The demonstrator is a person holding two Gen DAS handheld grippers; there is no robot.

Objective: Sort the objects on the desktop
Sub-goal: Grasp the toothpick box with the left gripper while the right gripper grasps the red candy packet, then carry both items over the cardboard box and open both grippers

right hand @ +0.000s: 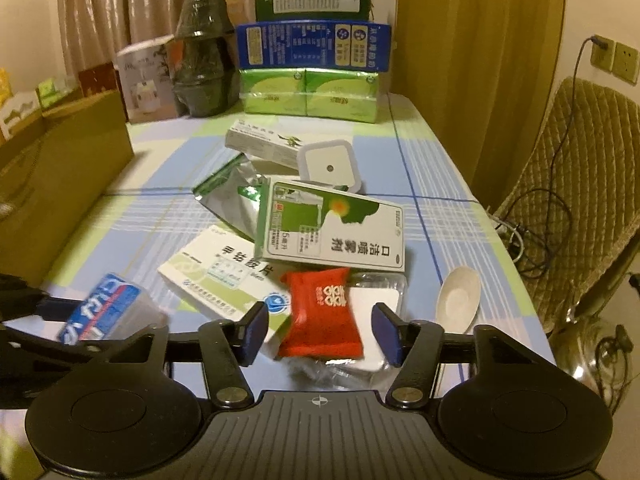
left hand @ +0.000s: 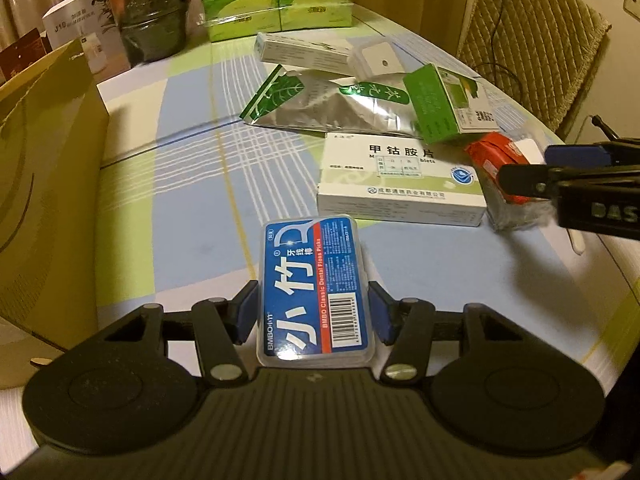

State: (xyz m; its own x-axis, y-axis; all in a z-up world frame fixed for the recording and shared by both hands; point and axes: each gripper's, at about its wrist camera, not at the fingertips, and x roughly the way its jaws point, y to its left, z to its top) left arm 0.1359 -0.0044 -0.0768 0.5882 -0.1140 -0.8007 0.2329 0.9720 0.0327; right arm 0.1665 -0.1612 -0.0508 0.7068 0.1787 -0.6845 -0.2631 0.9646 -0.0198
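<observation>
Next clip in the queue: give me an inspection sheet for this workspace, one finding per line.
Surface: checked tablecloth, crowded mid-table.
Job's things: floss pick case; white medicine box; red packet lying on a clear-wrapped white pad; green spray box; foil pouch; white spoon.
Clutter: tissue packs, cardboard box, dark wrapped pot.
Grippers: left gripper jaws against the case; right gripper jaws astride the packet, gaps visible.
Cables: wires by chair.
Surroundings: quilted chair, curtains.
</observation>
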